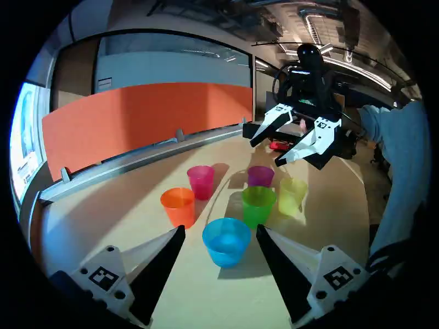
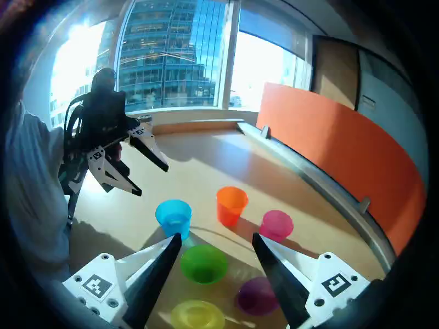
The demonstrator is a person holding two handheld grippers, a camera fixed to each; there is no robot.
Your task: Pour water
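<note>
Six plastic cups stand upright in a cluster on the wooden table [image 1: 126, 219]. In the left gripper view, the blue cup [image 1: 226, 241] sits just ahead of the gap of my open left gripper [image 1: 219, 230], untouched. Behind it are the orange [image 1: 178, 206], magenta [image 1: 201, 181], purple [image 1: 260, 176], green [image 1: 258, 205] and yellow [image 1: 292, 196] cups. My right gripper [image 1: 266, 153] hovers open above the far cups. In the right gripper view, my right gripper [image 2: 215, 237] is open above the green cup [image 2: 203, 263], and the left gripper [image 2: 153, 181] hangs open beyond the blue cup [image 2: 174, 216]. I cannot tell whether any cup holds water.
An orange partition [image 1: 148, 120] on a metal rail [image 1: 137, 159] borders one table edge. Large windows [image 2: 175, 55] lie beyond the far end. A person's grey sleeve [image 1: 406, 164] is beside the table. A small red object [image 1: 280, 145] lies behind the cups.
</note>
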